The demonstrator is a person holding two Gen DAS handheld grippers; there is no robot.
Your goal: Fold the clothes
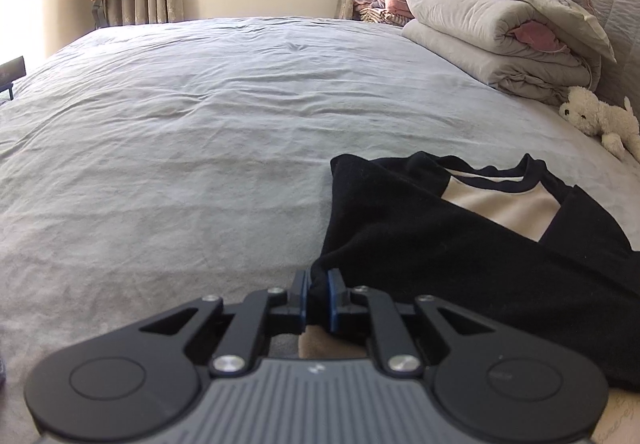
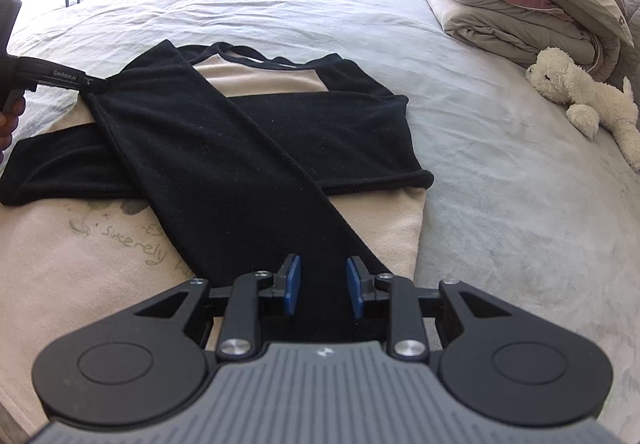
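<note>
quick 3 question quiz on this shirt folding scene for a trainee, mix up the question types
1. True or false: the left gripper is shut on black fabric of the shirt.
2. The plush toy lies: A) on the shirt B) on the bed near the folded quilts C) between the right gripper's pads.
3. Fill in: both black sleeves are folded across the shirt's ___ body.

Key: 1 true; 2 B; 3 cream
</note>
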